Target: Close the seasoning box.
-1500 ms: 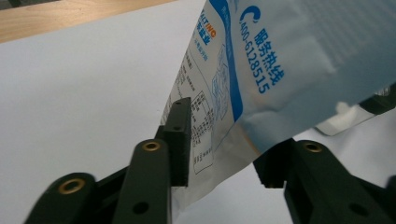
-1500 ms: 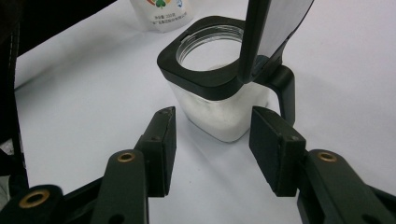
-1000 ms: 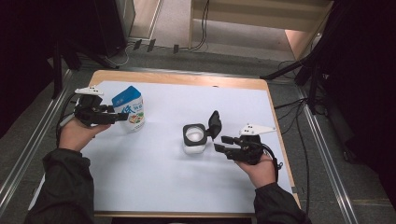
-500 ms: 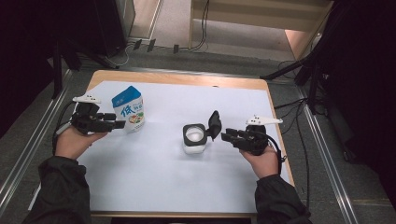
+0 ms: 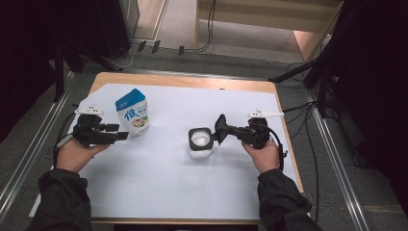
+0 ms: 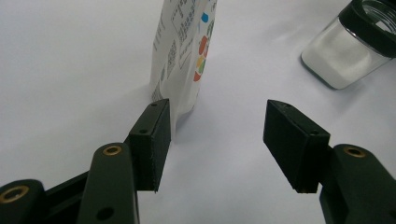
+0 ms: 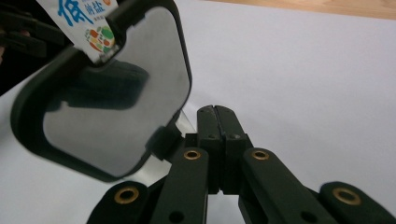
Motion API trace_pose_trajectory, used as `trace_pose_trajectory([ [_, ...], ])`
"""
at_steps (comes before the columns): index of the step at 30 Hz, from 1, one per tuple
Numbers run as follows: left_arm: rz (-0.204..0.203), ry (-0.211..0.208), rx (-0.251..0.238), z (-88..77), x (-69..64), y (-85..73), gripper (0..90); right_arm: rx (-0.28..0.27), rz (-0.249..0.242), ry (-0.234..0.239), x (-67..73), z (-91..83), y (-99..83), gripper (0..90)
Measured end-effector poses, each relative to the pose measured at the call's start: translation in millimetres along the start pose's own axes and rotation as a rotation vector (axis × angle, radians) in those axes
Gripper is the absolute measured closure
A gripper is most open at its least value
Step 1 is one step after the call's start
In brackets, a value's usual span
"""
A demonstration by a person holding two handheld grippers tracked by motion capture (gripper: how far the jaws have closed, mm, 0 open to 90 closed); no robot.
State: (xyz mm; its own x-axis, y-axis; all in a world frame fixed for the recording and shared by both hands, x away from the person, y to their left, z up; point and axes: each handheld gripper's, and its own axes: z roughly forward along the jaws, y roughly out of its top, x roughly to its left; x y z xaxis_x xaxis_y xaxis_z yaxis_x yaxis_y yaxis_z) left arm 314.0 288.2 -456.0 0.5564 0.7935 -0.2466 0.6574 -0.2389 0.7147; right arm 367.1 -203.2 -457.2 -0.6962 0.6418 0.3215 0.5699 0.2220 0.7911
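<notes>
While the left gripper gapes beside the pouch, the right gripper's fingers meet.

Your dark olive sleeves enter at 6 o'clock. Both grippers are matte black: the left gripper has square pads and brass-ringed screws; the right gripper matches. A black cable loops at 3 o'clock, with pale plates on top.
</notes>
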Motion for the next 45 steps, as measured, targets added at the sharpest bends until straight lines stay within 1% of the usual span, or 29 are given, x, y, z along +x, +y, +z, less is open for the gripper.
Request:
trace_pose_trajectory([
  [2,0.002,-0.006,-0.006,0.7,-0.1,-0.6,42.9,-0.007,-0.001,0.007,0.8,3.1,2.4,90.0],
  [4,0.003,-0.004,0.0,1.2,0.2,-1.2,43.1,-0.02,0.006,0.016,1.4,5.3,3.8,90.0],
  [5,0.001,-0.003,0.001,1.4,-0.1,-1.6,43.2,-0.018,0.011,0.02,2.4,5.7,4.8,90.0],
  [10,0.003,-0.018,-0.003,0.6,-0.6,-1.7,43.4,-0.031,0.004,0.034,6.5,8.3,9.1,90.0],
  [11,0.005,-0.02,-0.006,0.7,-0.9,-1.6,43.4,-0.031,-0.002,0.032,7.7,9.4,9.7,90.0],
  [12,0.007,-0.014,-0.008,0.9,-1.5,-1.7,43.4,-0.027,-0.005,0.02,8.9,10.6,10.2,90.0],
  [16,0.015,-0.027,-0.004,1.9,-1.7,-1.4,43.4,-0.03,0.003,0.024,7.9,11.8,10.7,90.0],
  [19,0.014,-0.028,-0.001,2.4,-1.7,-1.5,43.4,-0.031,0.002,0.028,9.3,11.7,11.0,90.0],
  [20,0.013,-0.023,-0.001,2.1,-1.2,-1.5,43.4,-0.031,0.002,0.028,9.8,11.7,11.0,90.0],
  [22,0.002,-0.018,-0.004,1.3,0.0,-1.6,43.4,-0.029,0.007,0.031,11.2,11.9,11.0,90.0],
  [28,-0.009,-0.016,-0.016,-0.4,2.2,-2.3,43.5,-0.027,-0.005,0.037,16.7,15.3,10.6,90.0],
  [31,-0.009,-0.015,-0.017,-0.4,2.5,-2.3,43.4,-0.027,-0.011,0.031,19.7,17.4,10.7,90.0],
  [36,-0.01,-0.017,-0.016,-0.5,2.3,-2.2,43.4,-0.025,-0.016,0.04,23.0,20.3,10.7,90.0],
  [37,-0.01,-0.018,-0.017,-0.5,2.4,-2.1,43.4,-0.025,-0.023,0.046,24.0,21.8,10.6,90.0],
  [38,-0.011,-0.02,-0.016,-0.5,2.3,-2.2,43.4,-0.015,-0.024,0.05,26.0,23.2,10.5,90.0],
  [39,-0.01,-0.018,-0.016,-0.5,2.5,-2.2,43.4,-0.012,-0.038,0.053,27.4,25.7,10.2,90.0],
  [42,-0.008,-0.018,-0.017,-0.9,3.0,-2.3,43.4,0.014,-0.06,0.052,32.6,31.8,9.3,90.0],
  [45,-0.007,-0.02,-0.016,-1.3,3.2,-2.4,43.3,0.019,-0.07,0.057,35.5,33.9,9.6,89.7],
])
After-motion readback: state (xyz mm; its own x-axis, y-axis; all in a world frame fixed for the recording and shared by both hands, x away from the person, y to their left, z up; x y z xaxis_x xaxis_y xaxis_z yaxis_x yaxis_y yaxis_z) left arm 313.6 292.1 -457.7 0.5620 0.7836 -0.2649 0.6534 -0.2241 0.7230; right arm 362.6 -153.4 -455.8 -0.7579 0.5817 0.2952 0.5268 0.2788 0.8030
